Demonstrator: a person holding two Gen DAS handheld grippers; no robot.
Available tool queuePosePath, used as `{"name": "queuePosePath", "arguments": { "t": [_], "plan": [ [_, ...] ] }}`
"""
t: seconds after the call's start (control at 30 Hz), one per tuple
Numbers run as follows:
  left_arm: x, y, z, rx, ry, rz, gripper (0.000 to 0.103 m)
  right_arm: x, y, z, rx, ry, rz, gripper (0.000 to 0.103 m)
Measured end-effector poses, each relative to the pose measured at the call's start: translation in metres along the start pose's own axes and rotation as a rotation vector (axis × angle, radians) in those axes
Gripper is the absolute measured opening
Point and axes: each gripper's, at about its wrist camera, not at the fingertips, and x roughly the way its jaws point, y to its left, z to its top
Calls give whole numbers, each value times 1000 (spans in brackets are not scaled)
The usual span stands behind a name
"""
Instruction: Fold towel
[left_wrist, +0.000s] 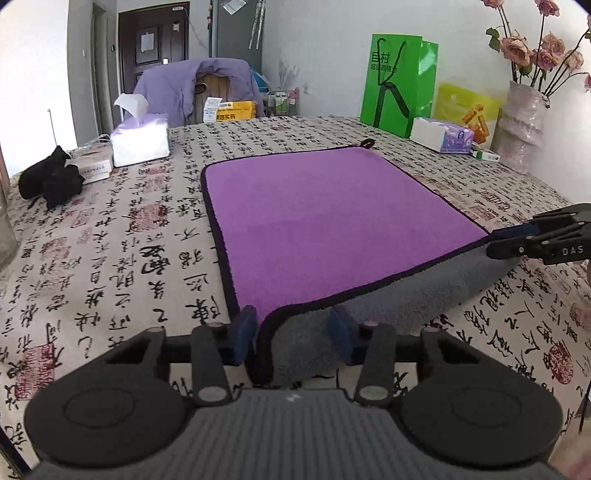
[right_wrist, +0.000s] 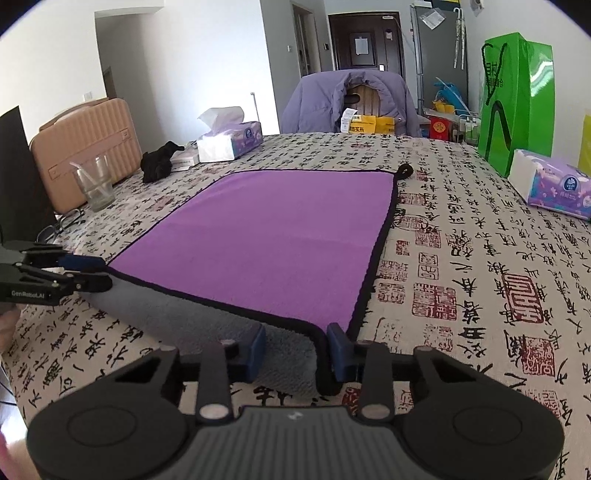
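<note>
A purple towel (left_wrist: 325, 221) with a black hem and grey underside lies flat on the calligraphy-print tablecloth (left_wrist: 110, 258). Its near edge is lifted and curled, showing the grey side. My left gripper (left_wrist: 291, 332) has its blue pads on either side of the near left corner, with a wide gap between them. My right gripper (right_wrist: 295, 343) stands the same way around the near right corner of the towel (right_wrist: 273, 236). Each gripper also shows at the side of the other's view: the right one (left_wrist: 517, 240), the left one (right_wrist: 88, 273), both at the raised edge.
Tissue boxes (left_wrist: 140, 140) (right_wrist: 554, 184), a black cloth (left_wrist: 51, 177), a green bag (left_wrist: 399, 85), a vase of roses (left_wrist: 521, 125), a glass (right_wrist: 94, 181) and a beige case (right_wrist: 85, 147) ring the table. A chair with a purple jacket (right_wrist: 351, 103) stands behind.
</note>
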Motion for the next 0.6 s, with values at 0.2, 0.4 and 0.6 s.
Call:
{"name": "queuePosePath", "arguments": {
  "t": [0.2,0.4,0.6],
  "plan": [
    [0,1,0,-8,3,-14,40,1,1,0,-24,1,-5,22],
    [-1,1,0,-3,1,-18,26,1,3,0,-36,1,9,14],
    [-4,-6,-1,47,-11,-13,6,0,7,0,-55,1,11,6]
  ]
}}
